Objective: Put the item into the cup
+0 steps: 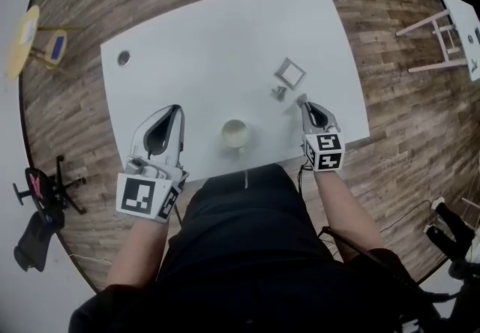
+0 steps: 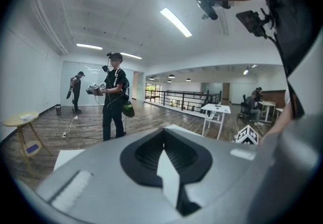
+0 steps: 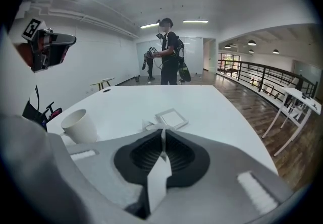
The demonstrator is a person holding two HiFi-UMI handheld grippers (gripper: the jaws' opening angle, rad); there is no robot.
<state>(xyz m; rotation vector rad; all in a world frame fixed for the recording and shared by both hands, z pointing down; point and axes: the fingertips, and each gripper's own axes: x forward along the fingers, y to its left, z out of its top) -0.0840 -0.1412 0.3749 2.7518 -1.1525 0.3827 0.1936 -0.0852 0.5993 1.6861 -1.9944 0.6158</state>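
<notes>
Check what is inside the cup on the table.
In the head view the cup looks empty: only its pale inner wall and bottom show, with no item in it. In the right gripper view the cup's side covers the inside.

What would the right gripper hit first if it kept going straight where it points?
Probably the flat square white frame just beyond the closed tips of the right gripper; the small grey item sits slightly left of that line. Tilted downward, it might touch the white table first.
</notes>
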